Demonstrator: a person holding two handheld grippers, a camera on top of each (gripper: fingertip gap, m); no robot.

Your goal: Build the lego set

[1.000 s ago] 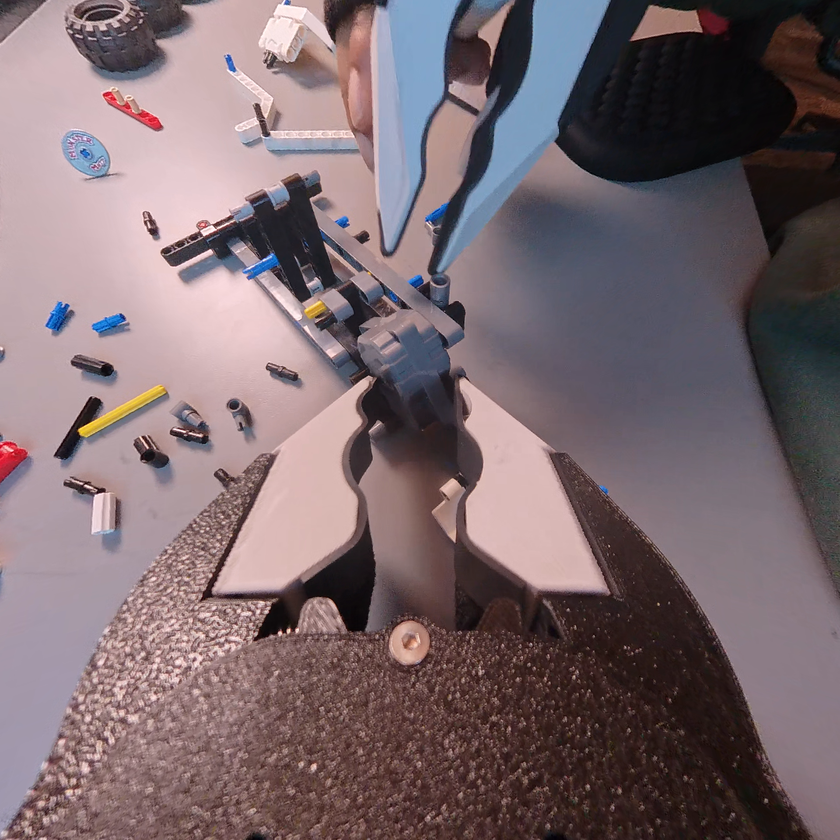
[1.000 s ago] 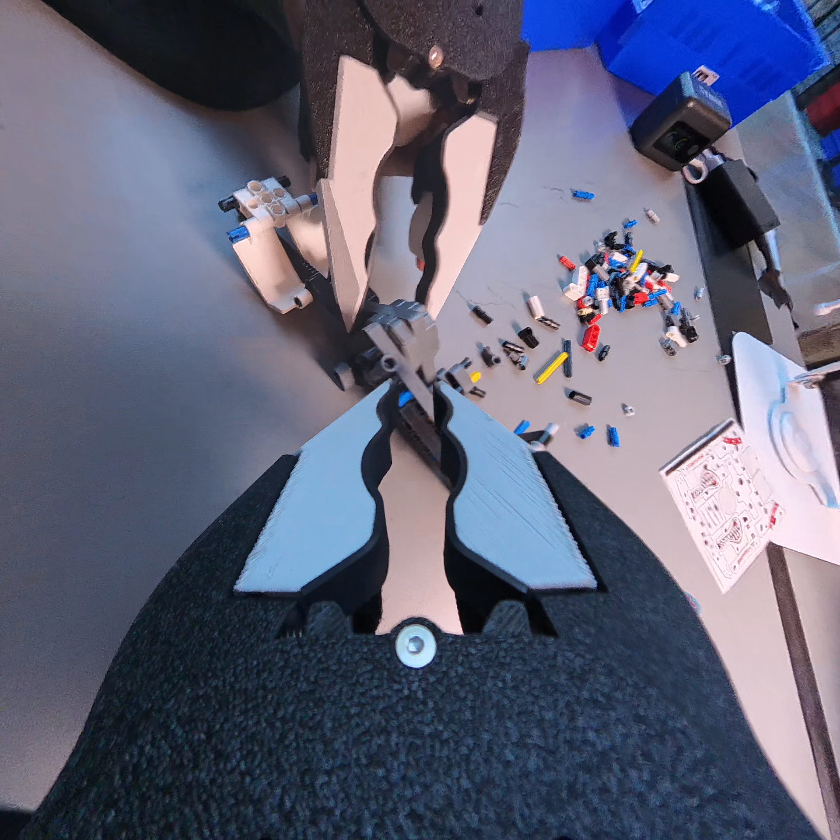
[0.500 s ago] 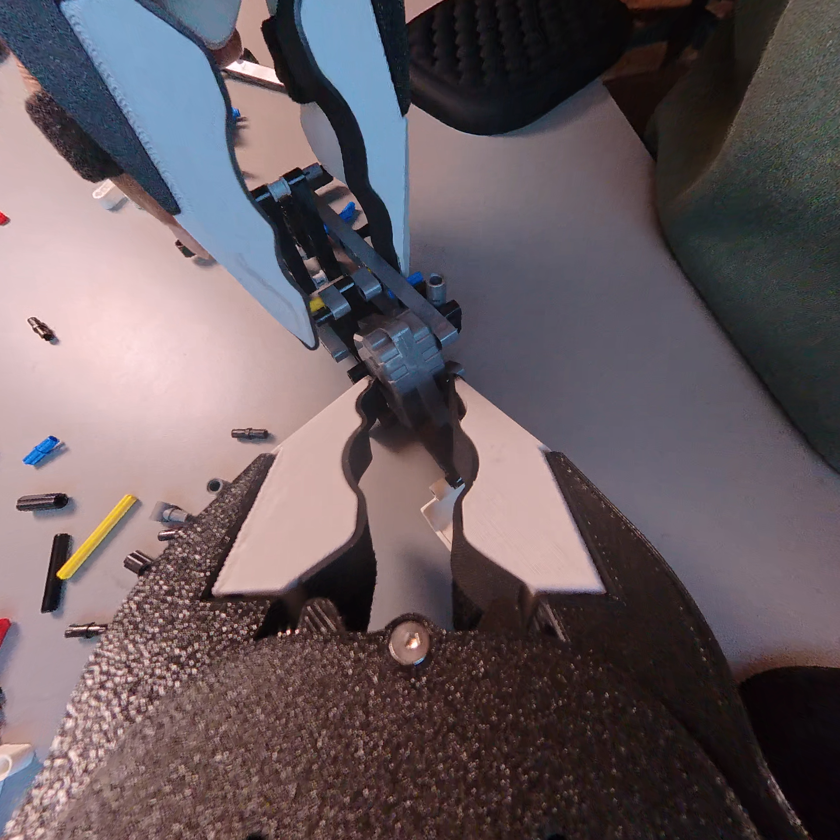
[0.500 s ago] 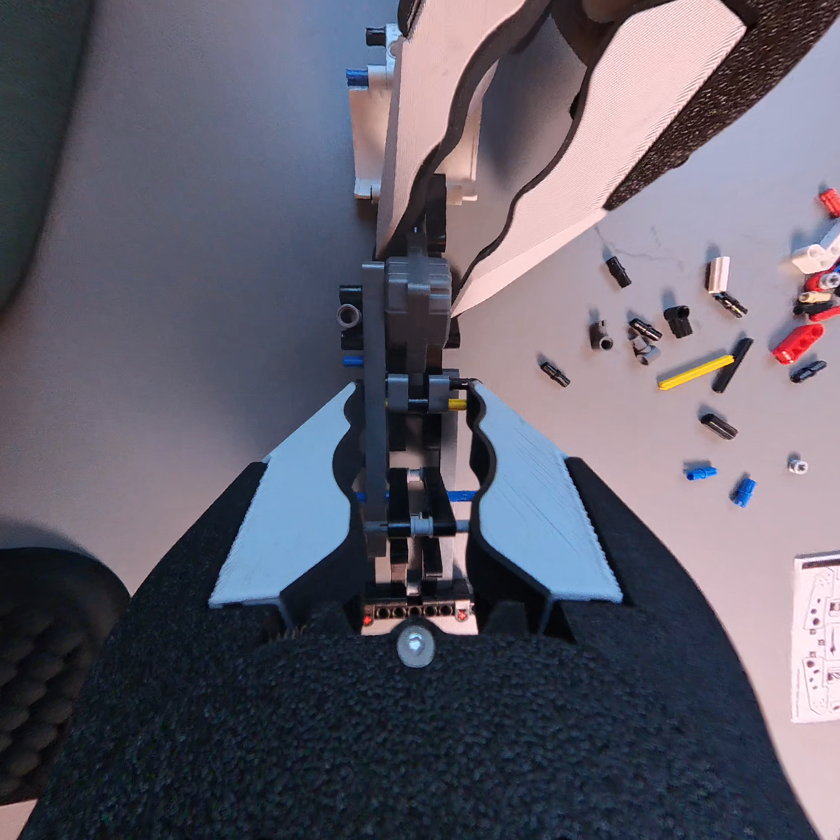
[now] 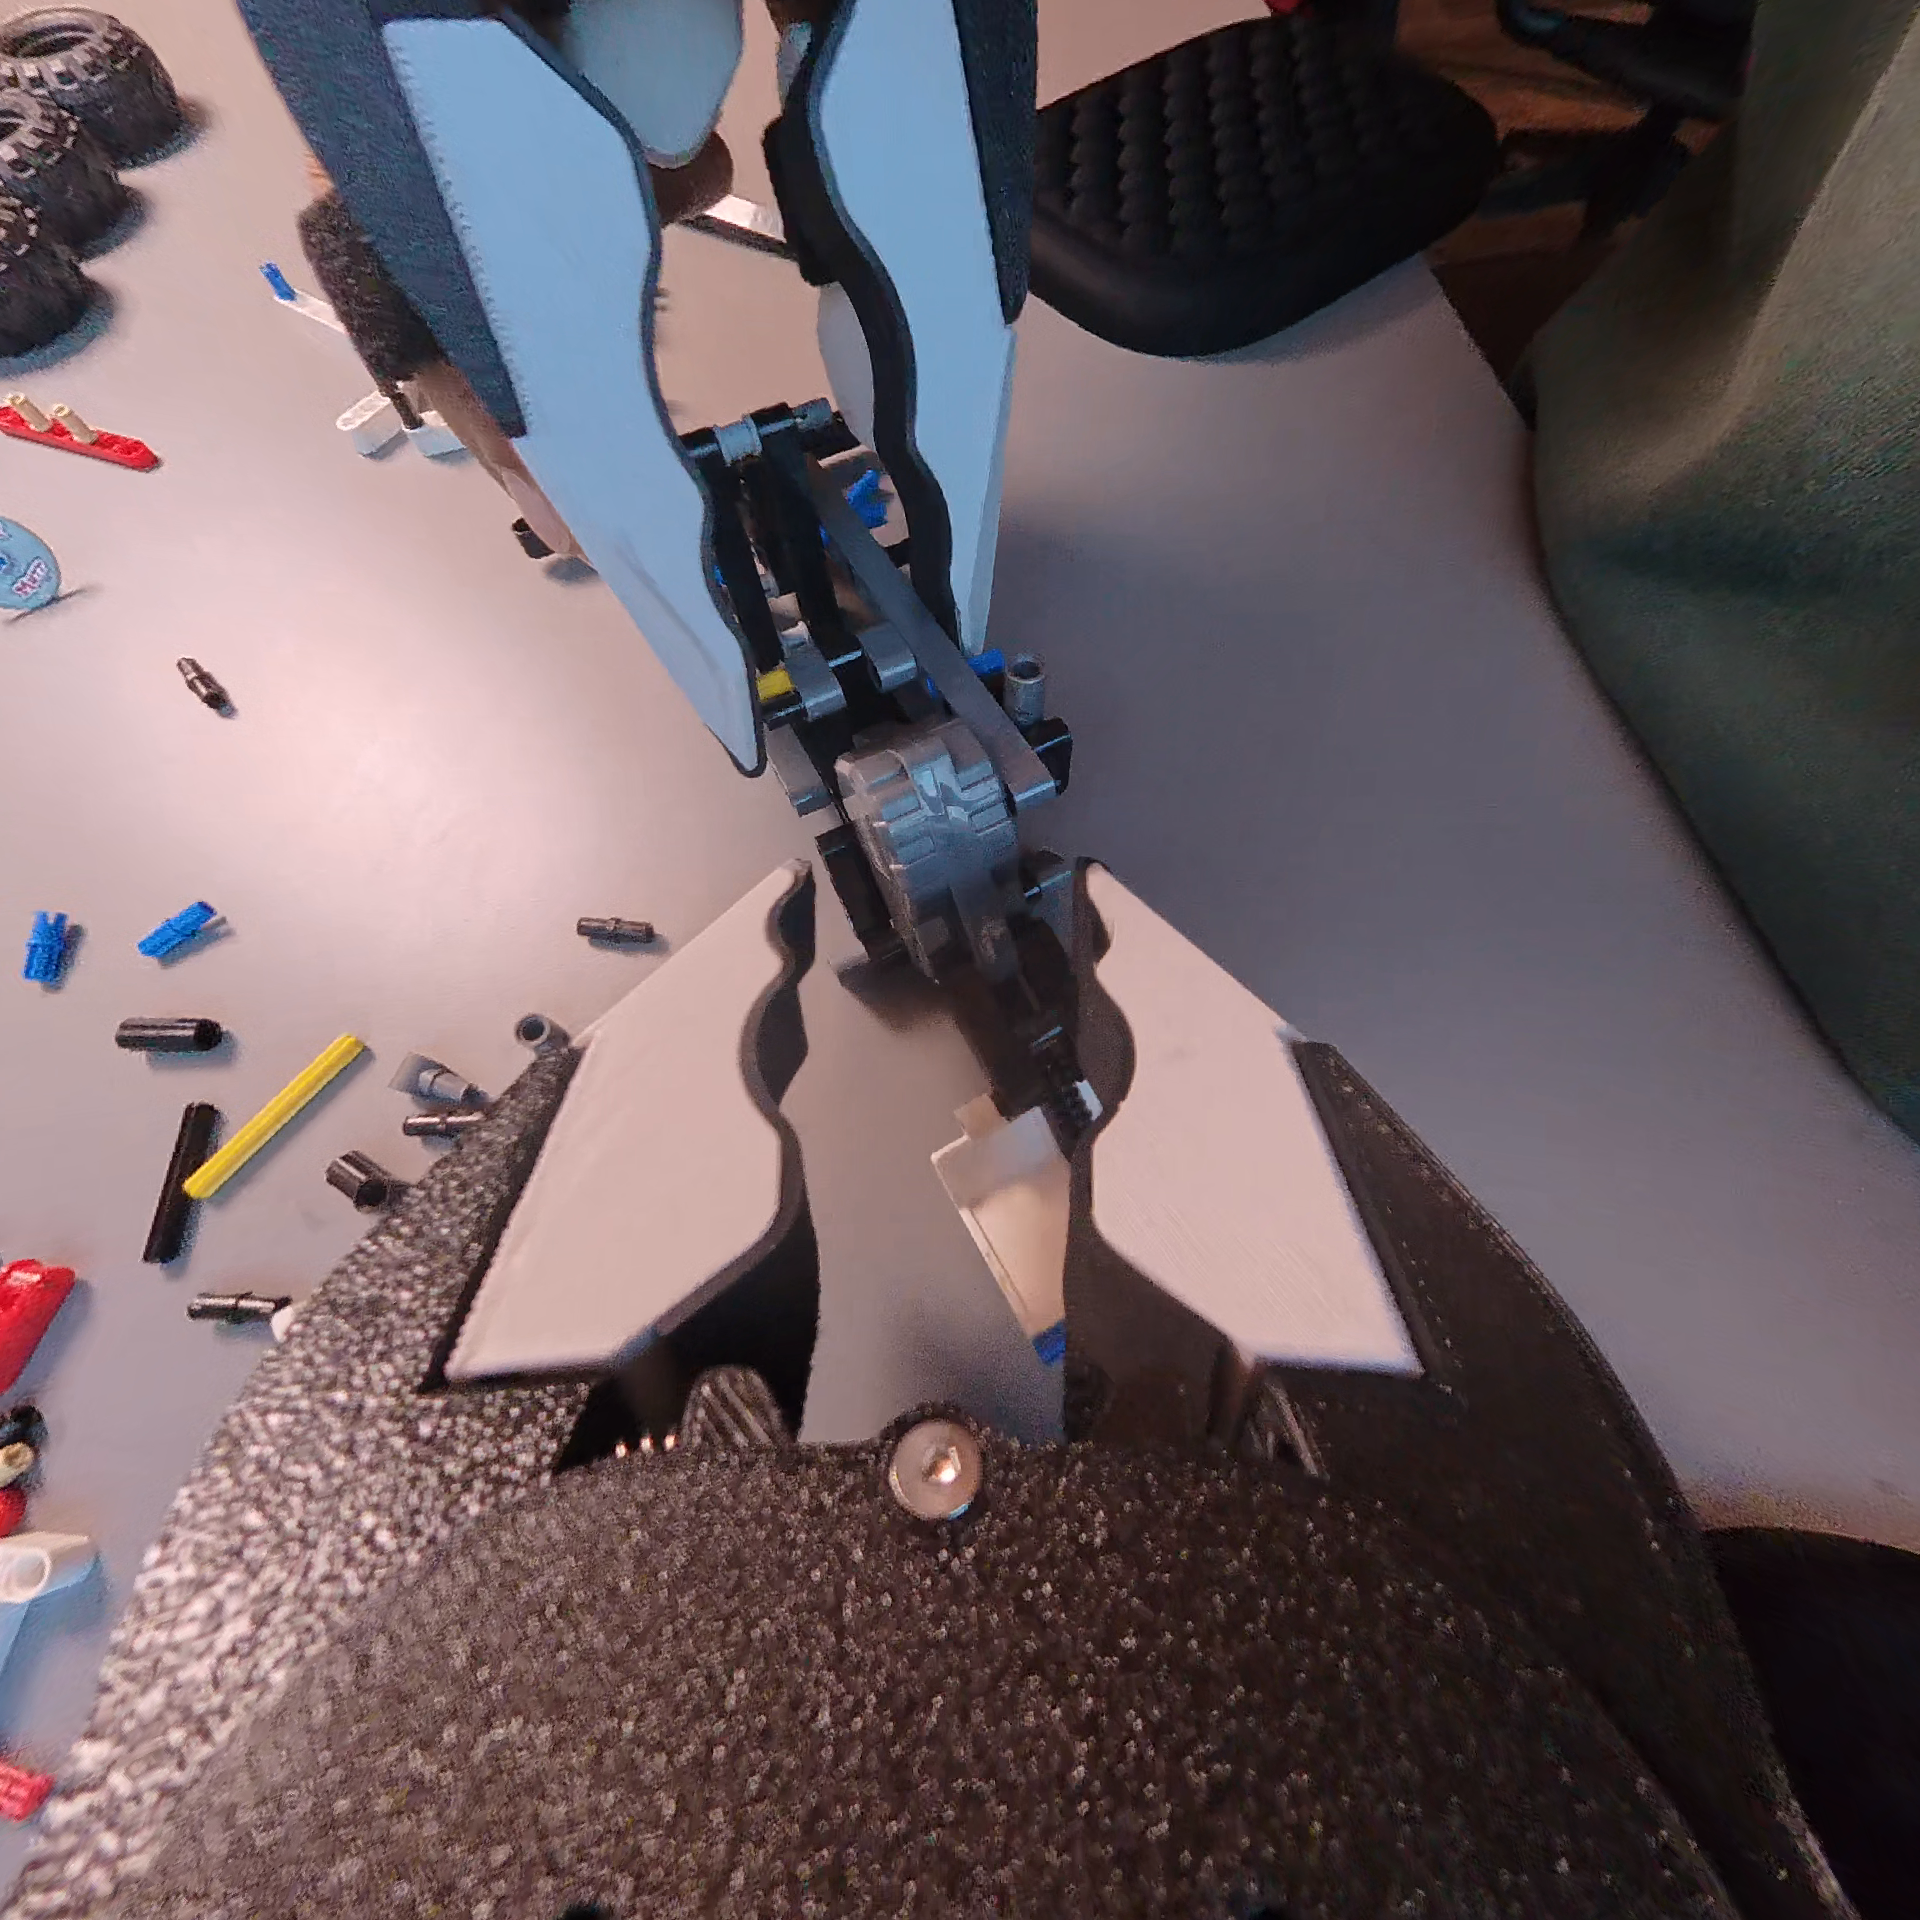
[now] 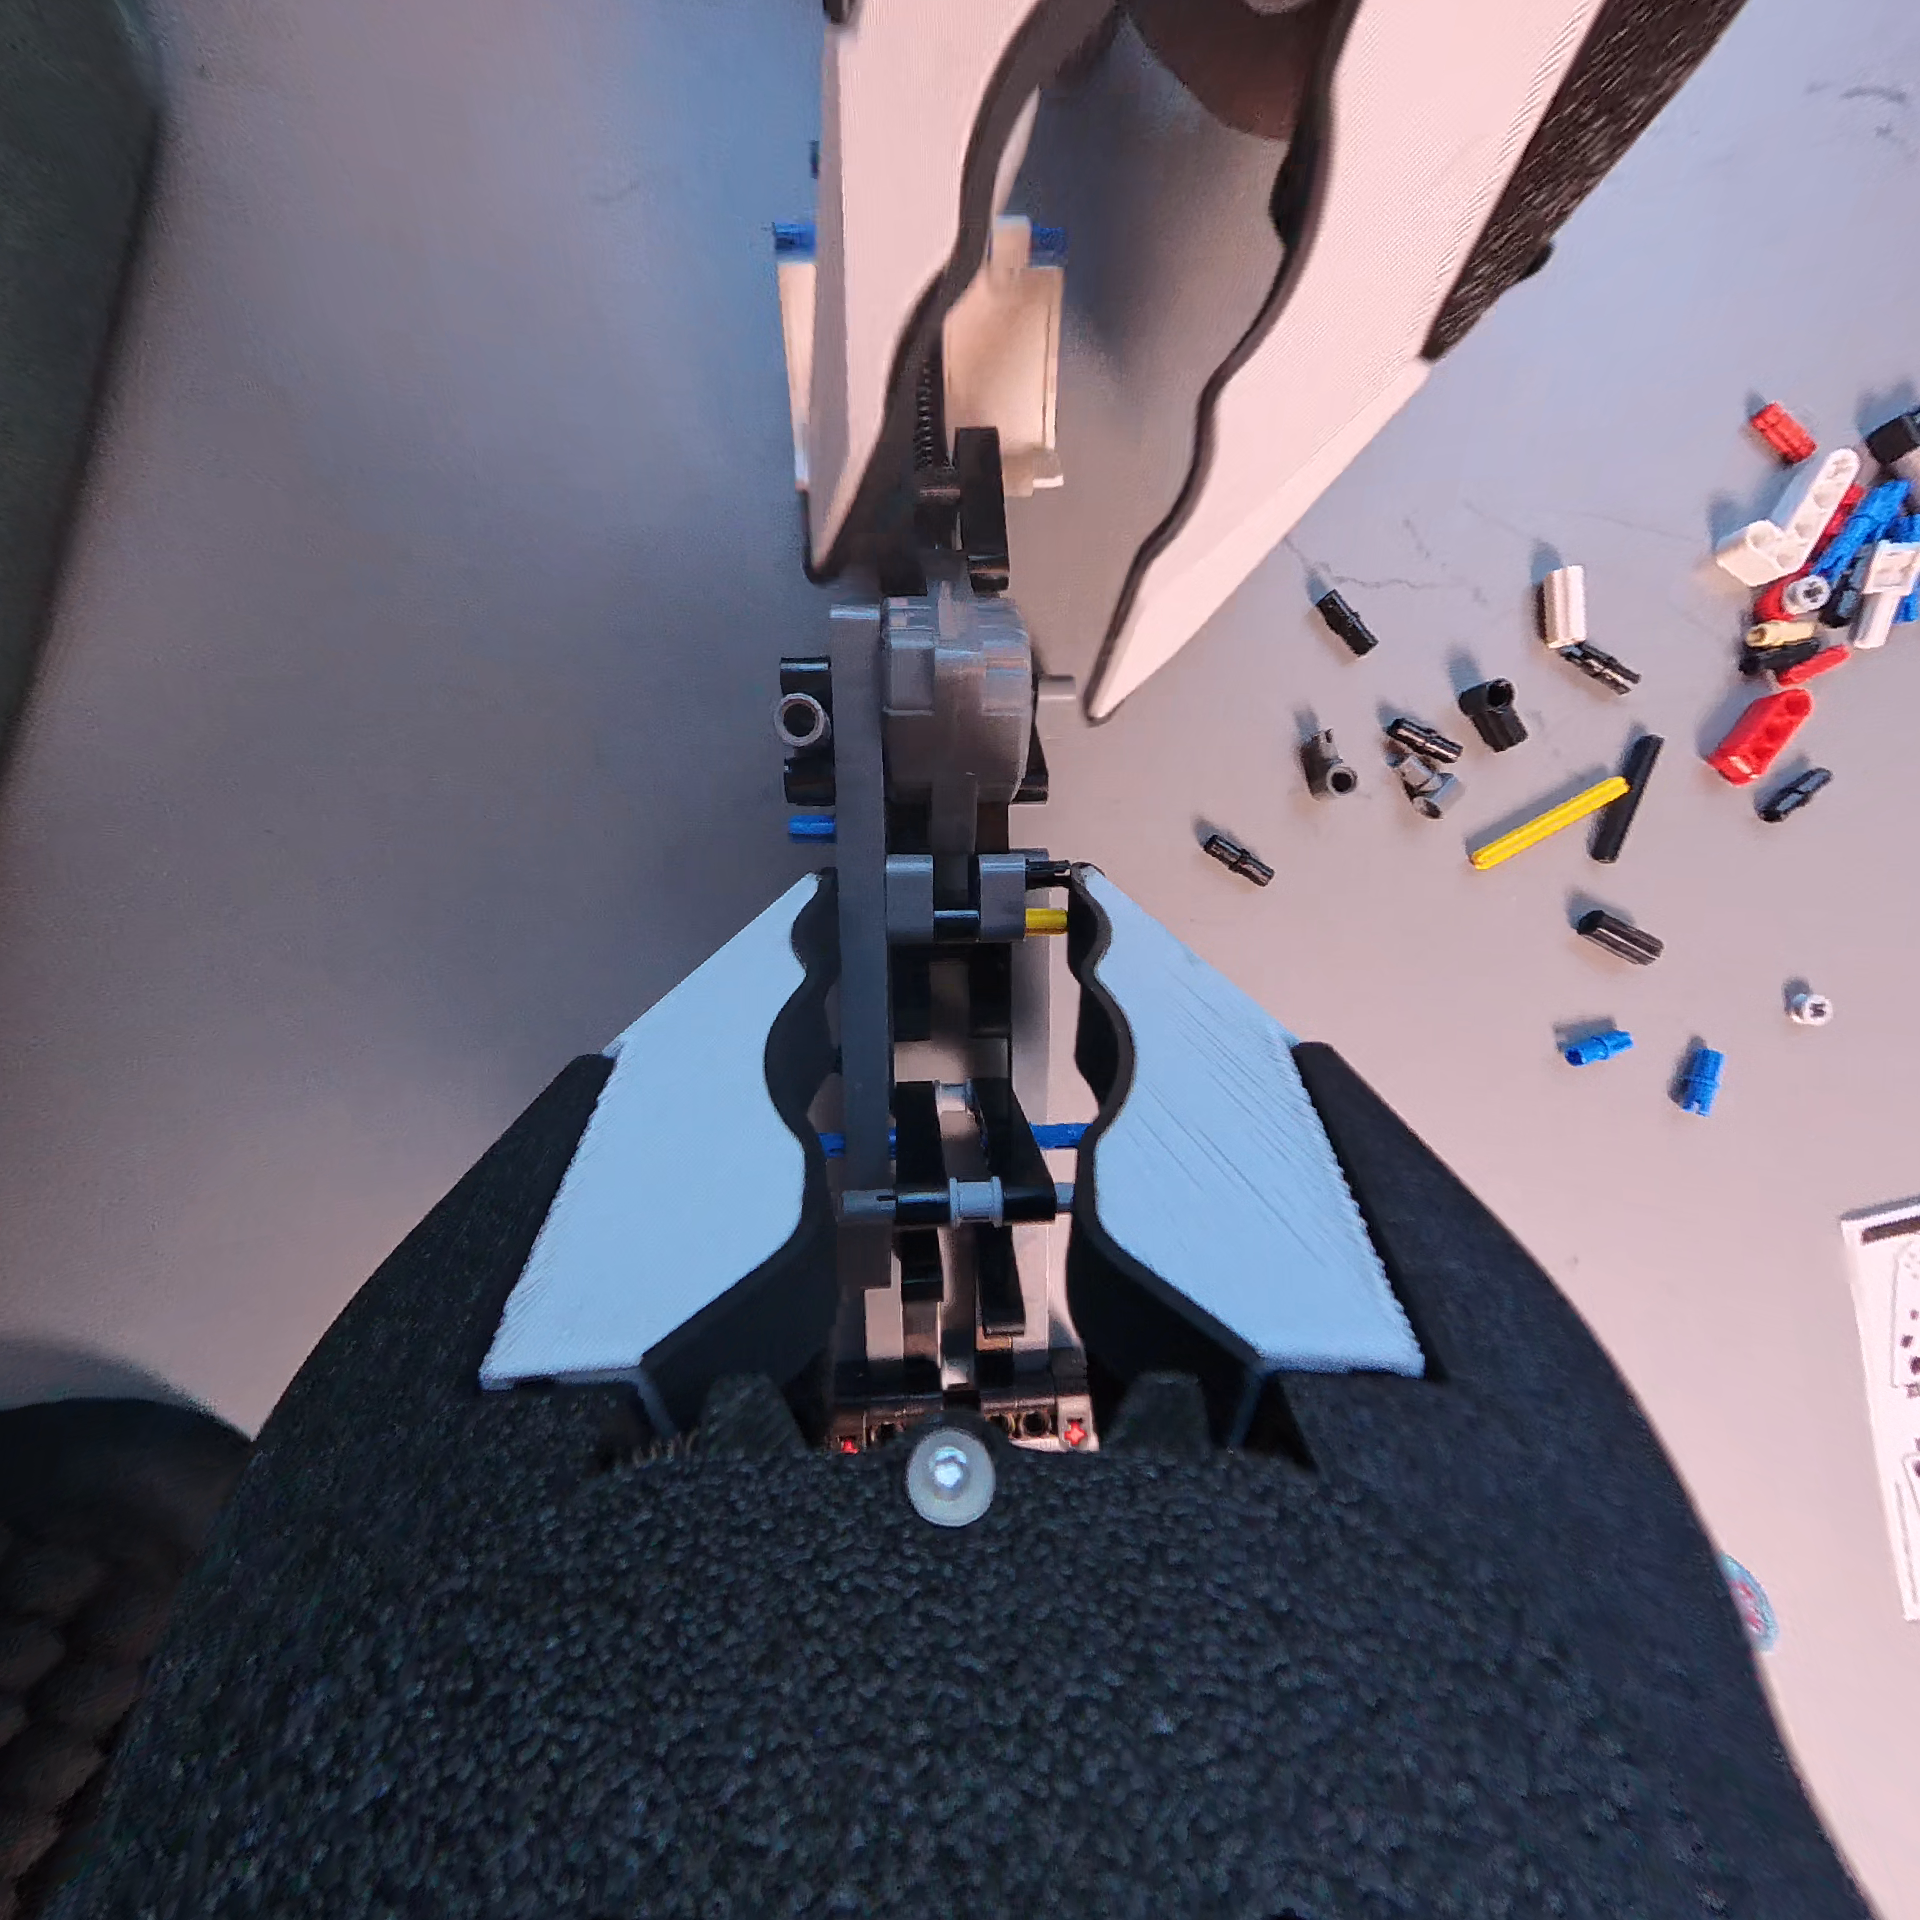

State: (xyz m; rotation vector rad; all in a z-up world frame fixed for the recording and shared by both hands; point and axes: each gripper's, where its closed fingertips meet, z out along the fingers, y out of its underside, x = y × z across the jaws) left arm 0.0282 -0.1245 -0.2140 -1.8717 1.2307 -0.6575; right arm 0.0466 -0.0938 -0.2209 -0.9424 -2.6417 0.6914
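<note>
Grey and black, the long lego beam assembly (image 6: 935, 935) lies on the pale grey counter (image 5: 1299, 727), both grippers around its ends. The right gripper (image 6: 945, 883) has its fingers pinching the frame's sides; the left gripper (image 5: 940, 883) has its fingers spread around the grey gear end, with only one touching it. A white printed instruction sheet (image 6: 1886, 1403) is cut off at the edge, its print too small to read. Loose small mixed-colour pieces (image 6: 1548, 821) lie scattered beside it.
</note>
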